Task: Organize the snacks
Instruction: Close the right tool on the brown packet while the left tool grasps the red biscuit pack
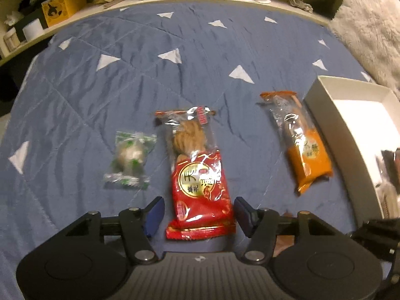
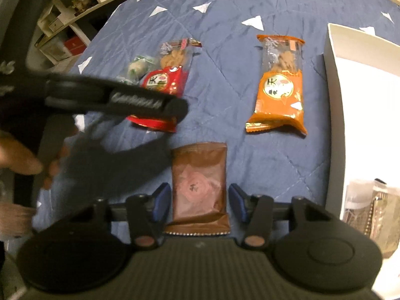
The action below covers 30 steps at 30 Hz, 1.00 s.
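Blue quilt [image 1: 125, 75] held the snacks: the left gripper [image 1: 198, 216] straddled a red packet [image 1: 200, 187] without pinching, the right gripper [image 2: 198, 200] likewise around a brown packet [image 2: 200, 187], beside a white box [image 2: 335, 80].

Glossy plastic wrappers [image 1: 200, 180], quilted cloth bedspread [image 1: 150, 62]

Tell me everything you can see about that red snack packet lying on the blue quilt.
The red snack packet is a glossy plastic wrapper, clear at the far end, where pale brown twisted biscuits show, and red nearer the camera with a round gold label. Both ends have crimped seals. It lies flat on the blue quilt, lengthwise between the open jaws of the left gripper, which do not appear to press it. A green-and-clear sweet lies beside it, apart.
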Motion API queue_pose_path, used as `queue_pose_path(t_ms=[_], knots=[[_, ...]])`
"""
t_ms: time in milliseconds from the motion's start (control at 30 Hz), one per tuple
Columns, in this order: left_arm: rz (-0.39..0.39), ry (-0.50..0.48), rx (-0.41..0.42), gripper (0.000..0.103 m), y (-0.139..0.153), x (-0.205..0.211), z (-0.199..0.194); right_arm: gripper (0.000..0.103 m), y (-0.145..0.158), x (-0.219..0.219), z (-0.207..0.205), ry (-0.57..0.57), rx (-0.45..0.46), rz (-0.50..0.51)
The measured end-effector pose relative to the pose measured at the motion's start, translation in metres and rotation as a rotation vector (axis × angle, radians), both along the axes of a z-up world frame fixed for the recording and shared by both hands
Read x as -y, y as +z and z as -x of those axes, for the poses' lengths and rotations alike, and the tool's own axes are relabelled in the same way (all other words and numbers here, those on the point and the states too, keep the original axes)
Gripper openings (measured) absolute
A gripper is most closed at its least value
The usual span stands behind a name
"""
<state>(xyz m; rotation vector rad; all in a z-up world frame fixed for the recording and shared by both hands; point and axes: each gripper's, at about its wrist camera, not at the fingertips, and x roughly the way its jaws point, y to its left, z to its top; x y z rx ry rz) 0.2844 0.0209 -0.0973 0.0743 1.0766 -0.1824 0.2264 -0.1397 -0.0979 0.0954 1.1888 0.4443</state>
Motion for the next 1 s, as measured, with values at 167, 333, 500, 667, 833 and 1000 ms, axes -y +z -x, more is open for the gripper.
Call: queue_pose_path(t_ms=[167,333,500,667,833,1000], knots=[[0.062,0.026,0.045,0.062,0.004,0.0,-0.001,0.054,-0.004,0.005,-0.002,-0.01,-0.006,-0.011],[0.093,0.065,0.048,0.062,-0.01,0.003,-0.012,0.054,-0.006,0.004,-0.003,0.0,0.006,0.0],[0.155,0.116,0.066,0.058,-0.011,-0.003,-0.017,0.048,-0.005,-0.002,-0.002,-0.001,0.008,0.01],[0.117,0.113,0.076,0.044,-0.014,-0.002,-0.019,0.047,-0.005,-0.004,-0.002,0.001,0.011,0.011],[0.145,0.127,0.05,0.043,-0.005,-0.003,-0.014,0.047,0.001,-0.004,0.003,0.009,0.032,0.018],[0.198,0.15,0.099,0.043,0.018,-0.007,0.002,0.047,0.013,0.004,0.005,-0.003,0.072,0.017]])
